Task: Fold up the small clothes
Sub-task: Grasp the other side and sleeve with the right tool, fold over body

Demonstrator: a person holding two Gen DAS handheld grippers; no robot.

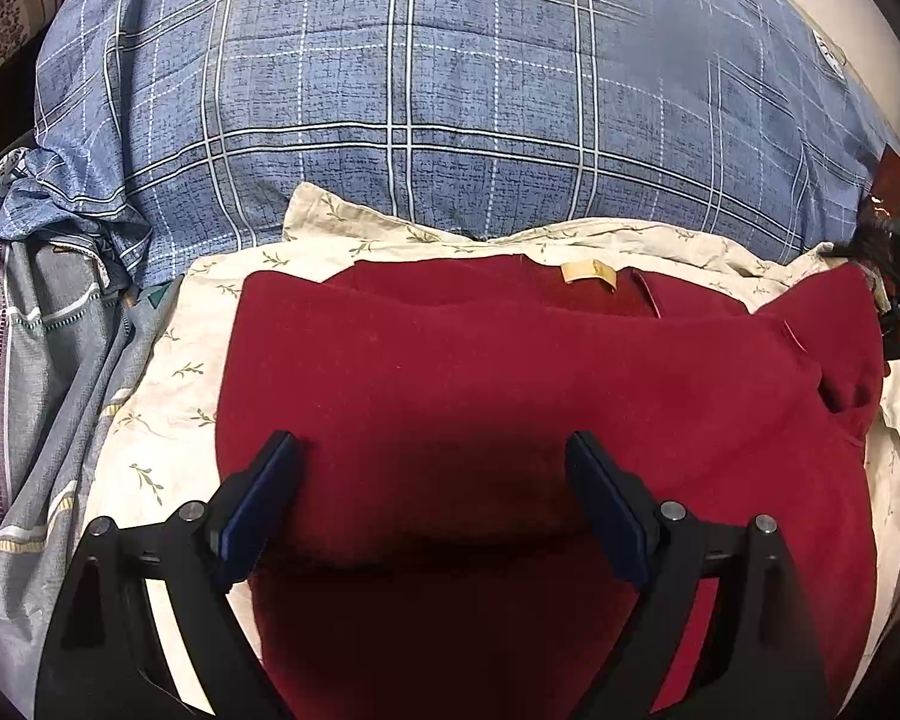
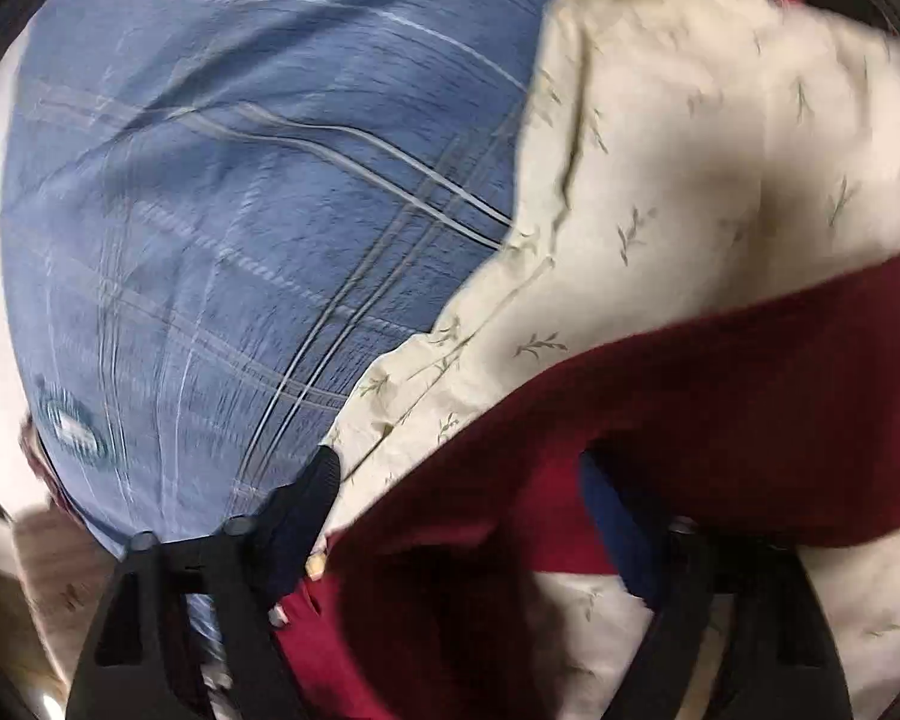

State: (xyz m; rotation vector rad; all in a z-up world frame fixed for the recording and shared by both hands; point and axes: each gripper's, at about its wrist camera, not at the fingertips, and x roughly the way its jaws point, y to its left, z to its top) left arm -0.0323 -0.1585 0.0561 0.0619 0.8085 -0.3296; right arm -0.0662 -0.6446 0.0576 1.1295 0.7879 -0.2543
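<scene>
Folding underway: my left gripper (image 1: 432, 456) hovers wide over the red garment (image 1: 510, 372), my right gripper (image 2: 462, 480), seemingly spread though blurred, must draw its sleeve inward.

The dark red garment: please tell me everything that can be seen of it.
The dark red garment looks like soft knit fabric. It lies mostly flat on a cream leaf-print cloth, neckline away from the camera, with a beige label inside the collar. Its right sleeve is bunched up. The open left tongs hover over its lower part. In the blurred right wrist view, a red fold passes between the open right tongs.
</scene>
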